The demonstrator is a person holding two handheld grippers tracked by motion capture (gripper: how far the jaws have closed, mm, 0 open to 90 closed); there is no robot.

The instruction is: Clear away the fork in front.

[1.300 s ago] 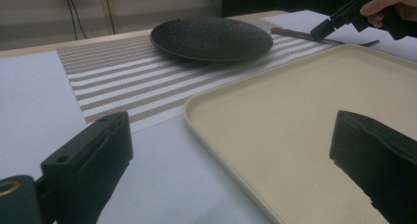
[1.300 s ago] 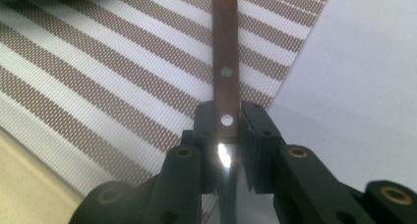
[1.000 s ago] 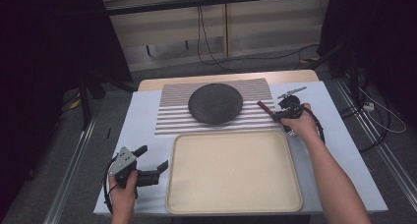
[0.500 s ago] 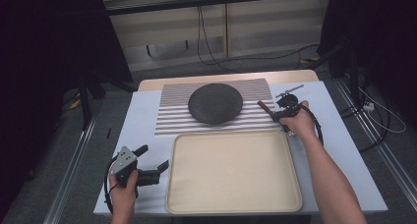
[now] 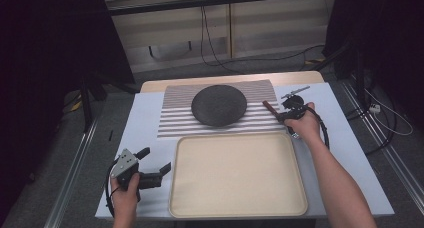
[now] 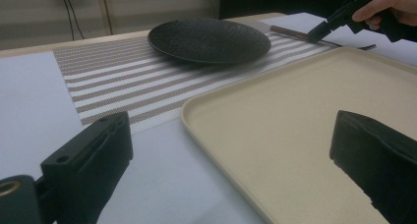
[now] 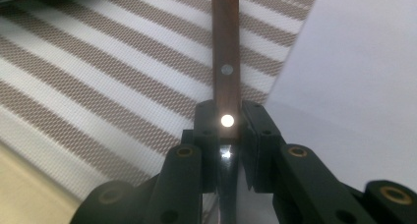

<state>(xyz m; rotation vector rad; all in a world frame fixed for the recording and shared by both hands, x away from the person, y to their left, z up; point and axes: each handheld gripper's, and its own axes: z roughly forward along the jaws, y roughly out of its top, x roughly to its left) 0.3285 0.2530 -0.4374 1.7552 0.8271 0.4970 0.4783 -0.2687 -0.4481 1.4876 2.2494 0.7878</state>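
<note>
Wood-handled utensil point(image 5: 269, 107) is the thing in hand. High view: it lies at the right edge of the striped placemat point(image 5: 175, 118), handle pointing up-left toward the dark plate point(image 5: 219, 104), not touching it. Right gripper point(image 5: 279, 115) sits low on it. Compared with a second ago, almost nothing differs: same hand spot, same utensil angle, and the beige tray point(image 5: 175, 188) is bare as before. Left gripper point(image 5: 154, 160) is parked at the tray's left edge on the pale table cover, jaws apart, nothing between them.

Left gripper view: its own two black jaws stand wide at the bottom corners, with bare tray between them. Farther off, the right gripper point(image 6: 319, 30) has its tip down on the utensil point(image 6: 290, 32). The brown handle sticks out to the left, and a dark thin end runs out to the right, just past the tray's far rim. I cannot tell whether that end is a fork or a blade.

Right gripper view: jaws are clamped on the utensil point(image 7: 226, 52) right at the lower rivet, where handle meets metal, pads tight on both sides. The handle runs straight ahead over the placemat stripes.

My read: the pinch is finished and settled, and the utensil looks to be resting on the mat. The grasp step is done; the lift comes next, probably toward the tray or the plate.
</note>
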